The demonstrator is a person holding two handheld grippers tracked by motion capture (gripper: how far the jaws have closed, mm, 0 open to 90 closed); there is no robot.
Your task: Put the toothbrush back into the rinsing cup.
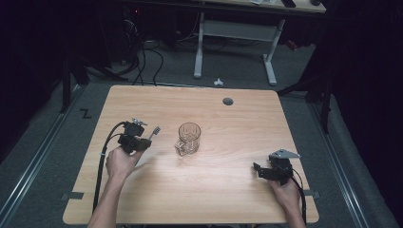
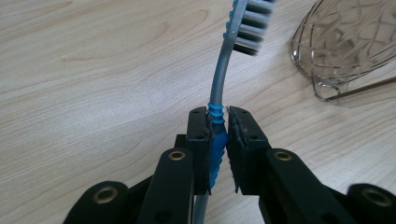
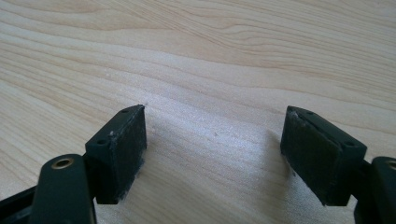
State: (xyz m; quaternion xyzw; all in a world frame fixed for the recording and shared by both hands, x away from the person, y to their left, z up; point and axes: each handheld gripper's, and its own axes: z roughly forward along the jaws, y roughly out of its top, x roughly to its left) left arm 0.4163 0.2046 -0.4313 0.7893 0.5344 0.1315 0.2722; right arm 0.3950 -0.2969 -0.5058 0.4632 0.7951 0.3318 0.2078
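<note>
Toothbrush [image 2: 223,74] clamped in left gripper [image 2: 218,140] jaws, bristle head toward glass mug [image 1: 188,138]; right gripper [image 3: 215,154] jaws apart

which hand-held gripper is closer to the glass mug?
Left. The left hand-held gripper, shut on a toothbrush, sits just left of the glass mug; the right hand-held gripper is open, farther off to its right.

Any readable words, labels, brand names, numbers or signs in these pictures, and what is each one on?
None can be read.
Toothbrush: no print shows on its grey and blue handle.
Glass mug: only a cut pattern, no lettering.
Table: bare wood grain, no label.
Floor left of the table: a black Z-shaped mark, apparently tape, not clearly a letter.
Things on the far desk: too small and dark to read.
</note>
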